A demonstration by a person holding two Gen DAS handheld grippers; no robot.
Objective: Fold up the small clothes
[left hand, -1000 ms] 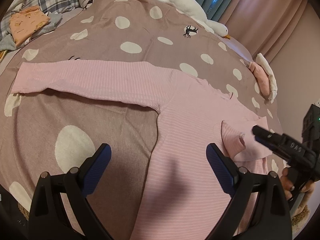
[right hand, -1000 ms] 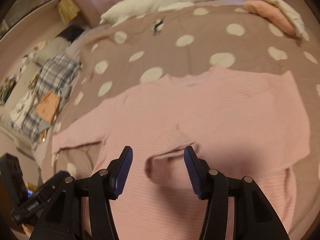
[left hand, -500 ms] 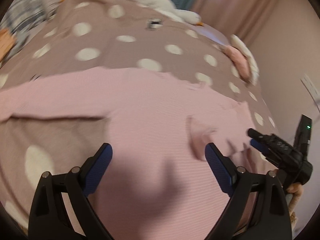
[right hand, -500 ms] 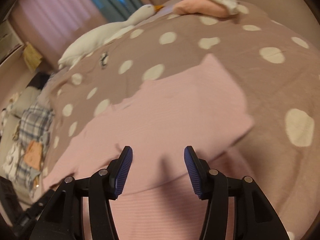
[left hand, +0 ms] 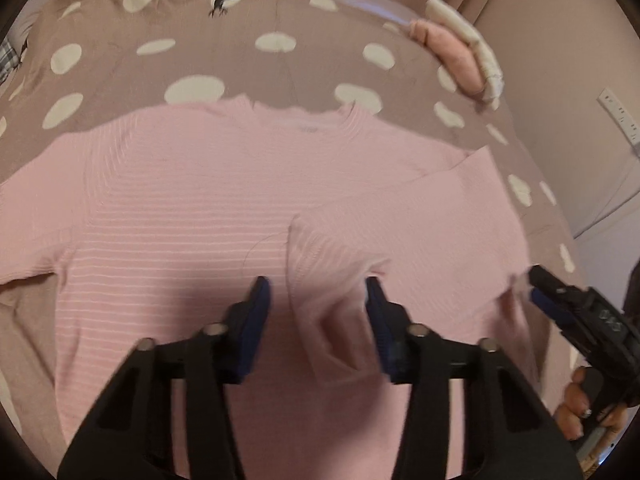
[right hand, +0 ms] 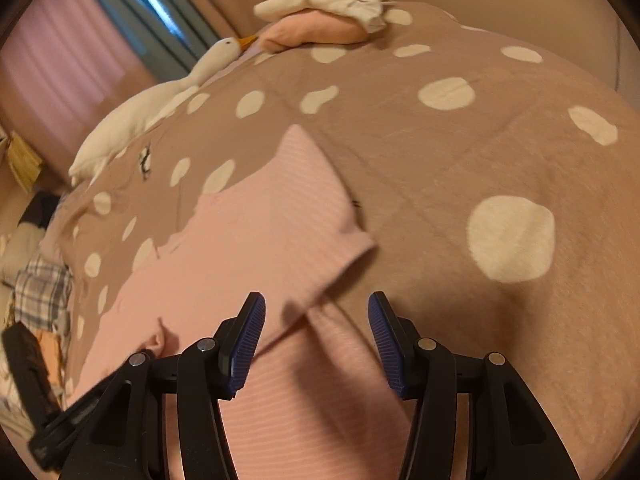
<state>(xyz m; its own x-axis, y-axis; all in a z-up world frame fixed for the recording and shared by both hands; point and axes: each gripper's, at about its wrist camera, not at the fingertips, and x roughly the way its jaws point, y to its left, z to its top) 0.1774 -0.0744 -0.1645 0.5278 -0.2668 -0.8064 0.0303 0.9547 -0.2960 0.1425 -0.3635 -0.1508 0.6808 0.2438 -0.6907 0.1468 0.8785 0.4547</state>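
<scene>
Across the brown, white-spotted bed cover (left hand: 224,52) a pink ribbed long-sleeved top (left hand: 192,208) lies flat for folding; the left gripper (left hand: 318,320), jaws just narrowing, straddles the folded-in cuff, while the right gripper (right hand: 316,340) hangs half-spread over the side fold, apparently gripping nothing.

Left gripper (left hand: 318,312) angled downward, jaws just closing, partly apart, pads not visibly pressing. Right gripper (right hand: 316,336) angled downward, jaws half apart, nothing clamped. Hand (left hand: 578,404) wrapped around right gripper handle.
</scene>
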